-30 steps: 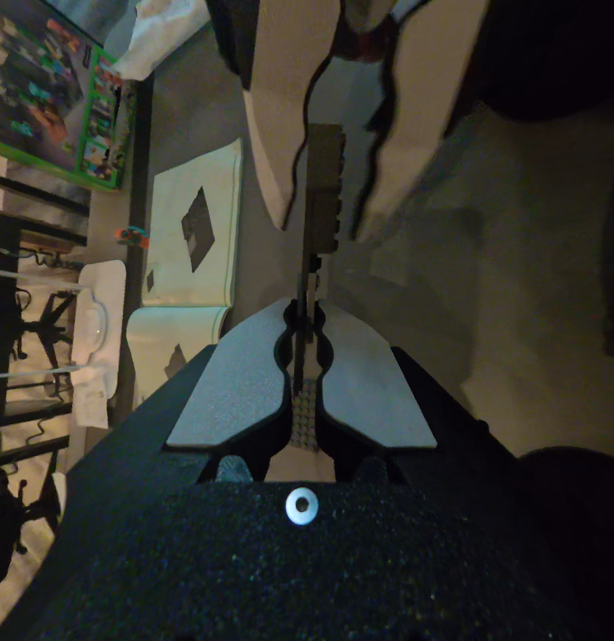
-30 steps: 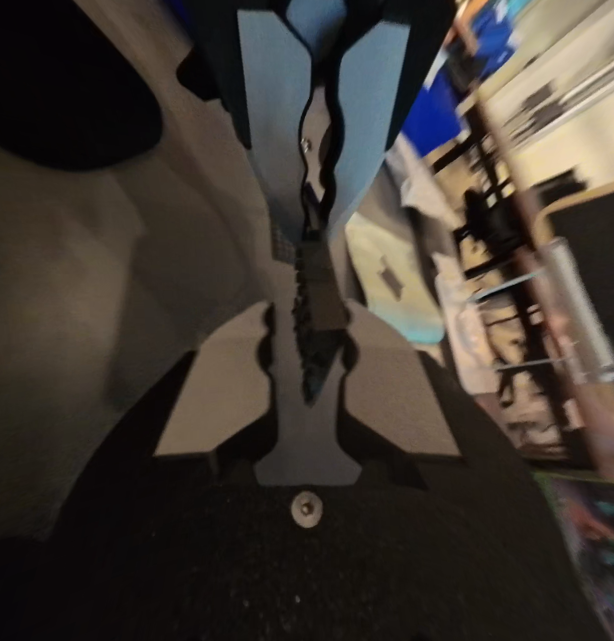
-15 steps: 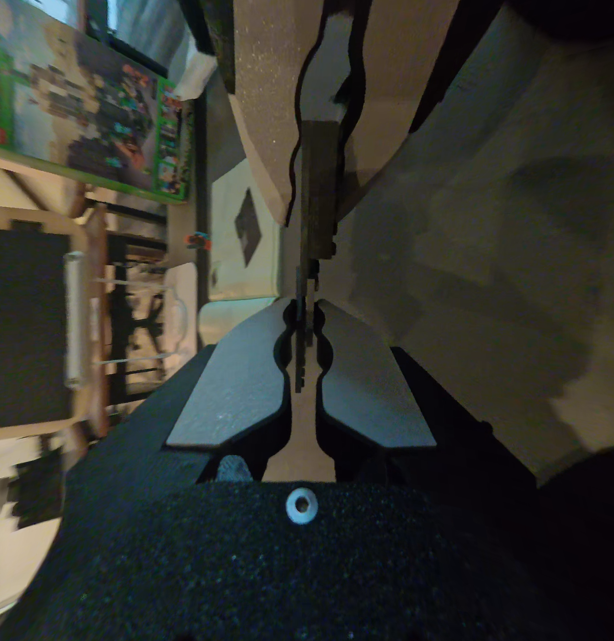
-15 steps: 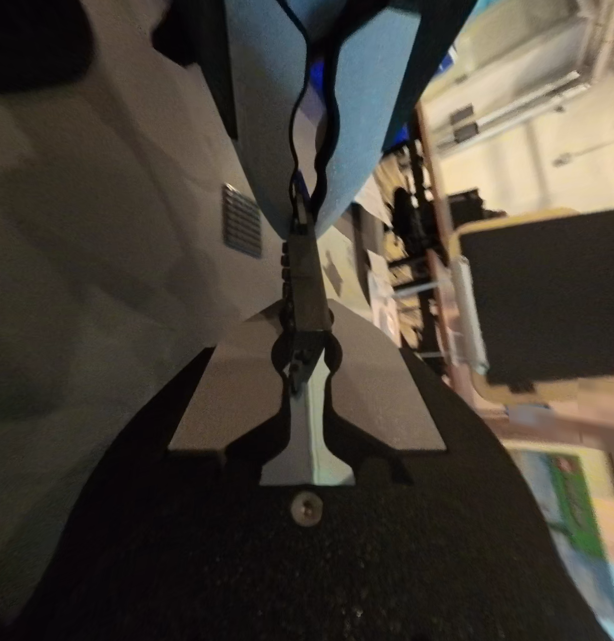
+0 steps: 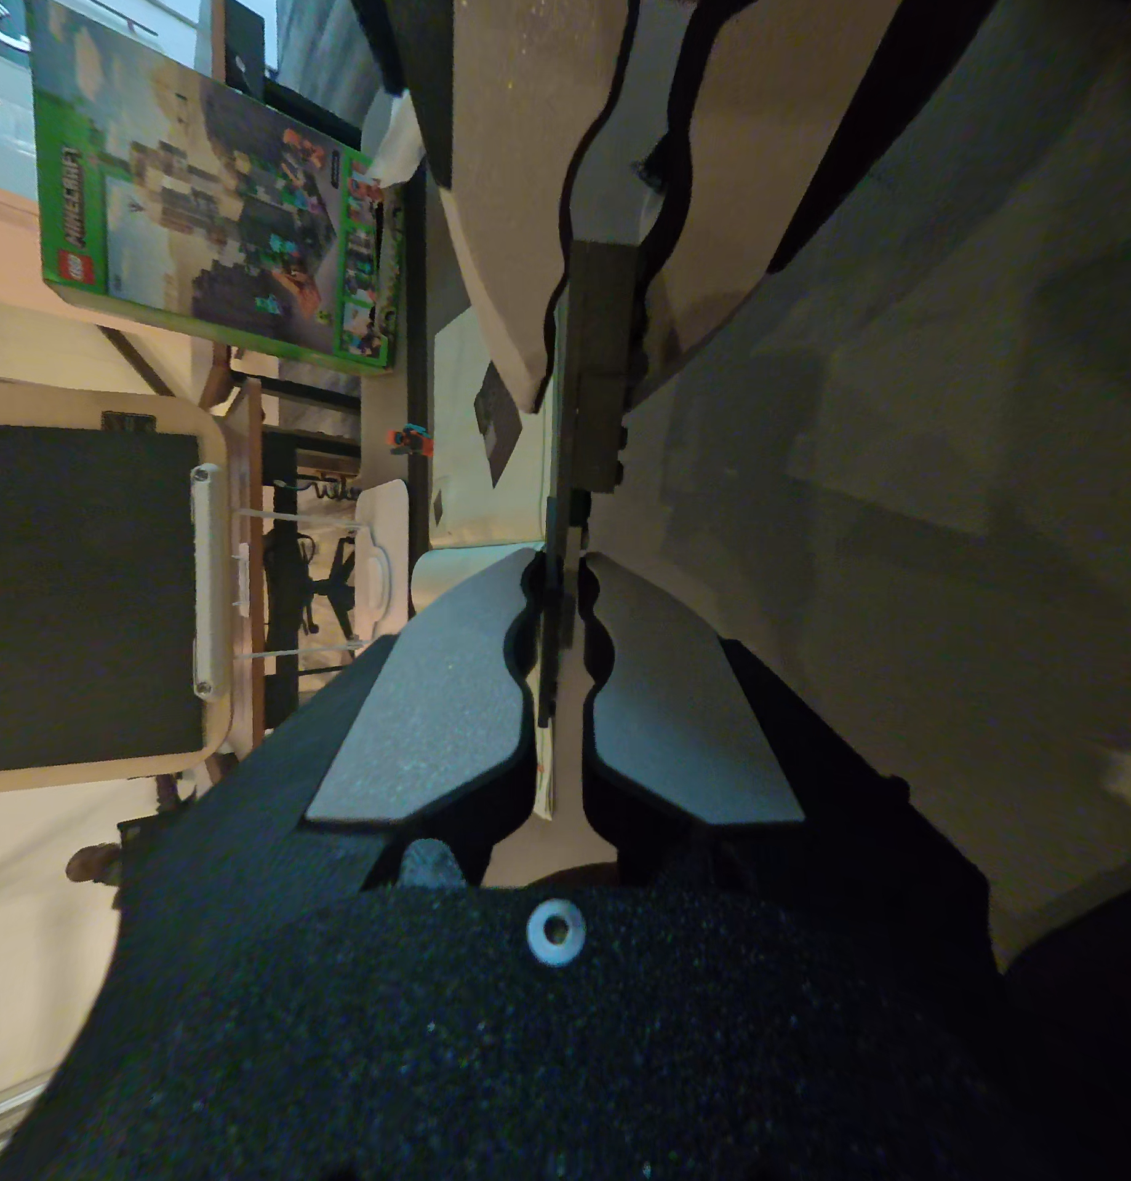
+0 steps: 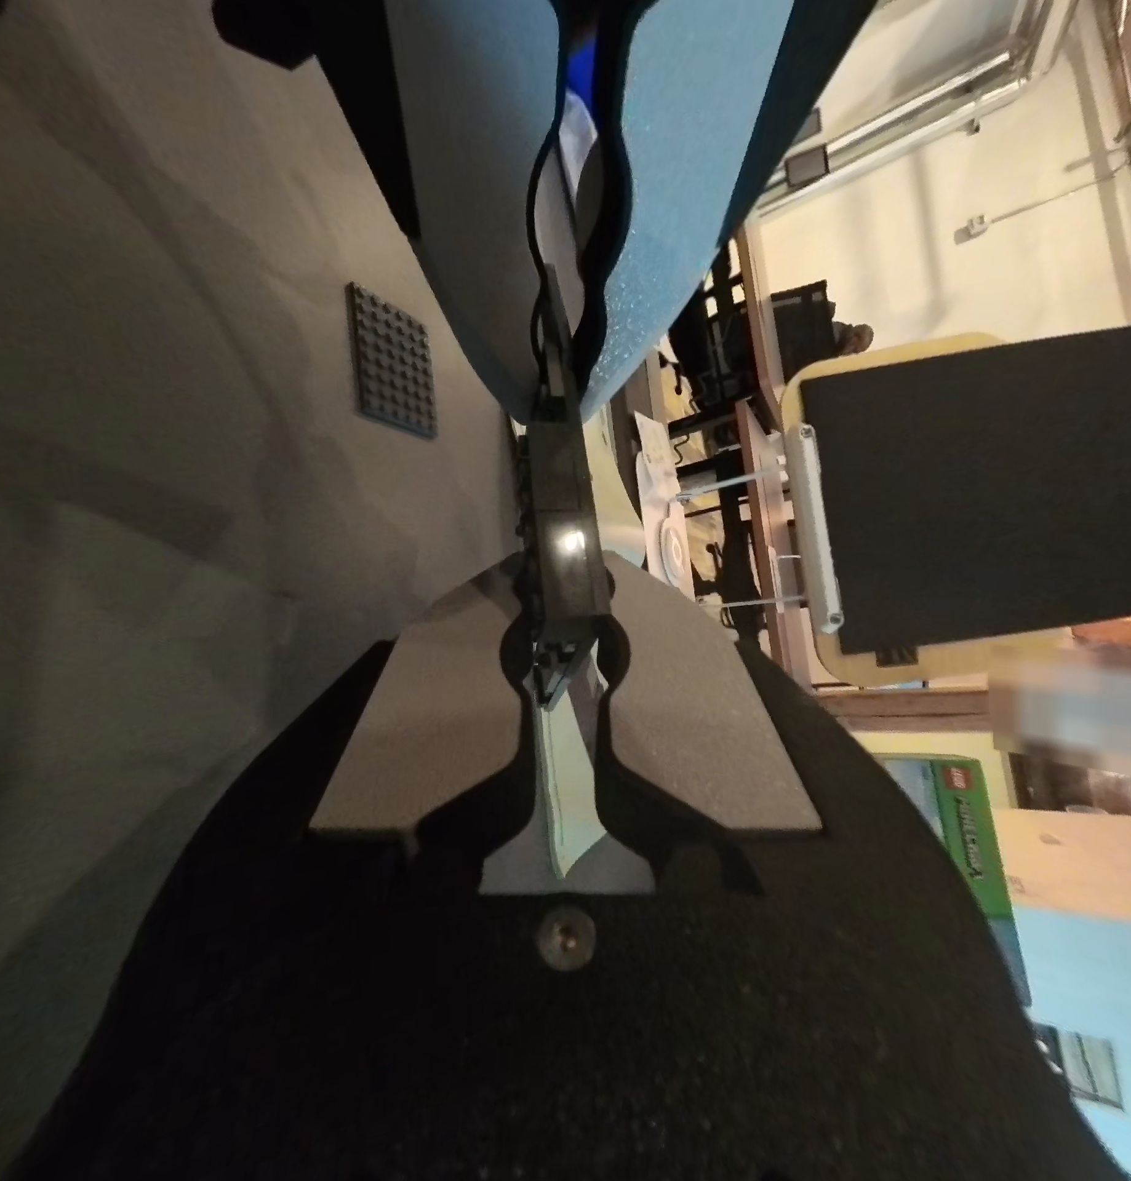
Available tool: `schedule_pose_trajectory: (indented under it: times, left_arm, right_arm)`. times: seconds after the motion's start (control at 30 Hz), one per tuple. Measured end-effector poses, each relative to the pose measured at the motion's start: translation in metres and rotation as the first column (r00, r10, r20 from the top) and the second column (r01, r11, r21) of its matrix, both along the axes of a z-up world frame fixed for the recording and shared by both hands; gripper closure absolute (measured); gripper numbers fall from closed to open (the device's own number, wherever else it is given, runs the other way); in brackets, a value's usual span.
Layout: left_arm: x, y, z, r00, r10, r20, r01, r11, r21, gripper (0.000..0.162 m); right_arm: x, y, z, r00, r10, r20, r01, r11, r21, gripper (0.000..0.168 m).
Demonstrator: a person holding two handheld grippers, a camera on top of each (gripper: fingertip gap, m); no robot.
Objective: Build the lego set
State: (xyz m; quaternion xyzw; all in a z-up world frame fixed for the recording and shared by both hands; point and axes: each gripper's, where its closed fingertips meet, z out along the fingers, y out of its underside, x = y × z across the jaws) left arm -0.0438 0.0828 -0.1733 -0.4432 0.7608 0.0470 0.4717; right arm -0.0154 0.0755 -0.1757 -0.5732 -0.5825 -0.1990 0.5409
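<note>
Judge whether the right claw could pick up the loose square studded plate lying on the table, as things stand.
Probably not yet. The right claw is shut on the dark brick assembly, shared with the left claw. The plate itself lies uncovered.

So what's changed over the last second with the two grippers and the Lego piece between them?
Both views have swung round: the set's box and a black-seated chair have come into the left wrist view. No grip changed: left gripper and right gripper stay clamped on opposite ends of the dark Lego assembly. Grey baseplate stays on the table.
</note>
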Motion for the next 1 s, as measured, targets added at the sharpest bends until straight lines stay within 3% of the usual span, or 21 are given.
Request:
schedule_pose_trajectory:
  times: [0.47, 1.0]
  left_arm:
    - [0.001, 0.0, -0.005, 0.999, 0.028, -0.018, -0.029, 0.998, -0.062, 0.152]
    - [0.0, -0.018, -0.016, 0.995, -0.084, 0.046, 0.091, 0.979, -0.185, 0.154]
  right_arm:
    - [-0.007, -0.005, 0.001, 1.0, -0.004, 0.007, 0.004, 1.0, 0.003, 0.154]
    - [-0.015, -0.02, -0.004, 0.97, 0.213, -0.117, -0.226, 0.967, -0.116, 0.152]
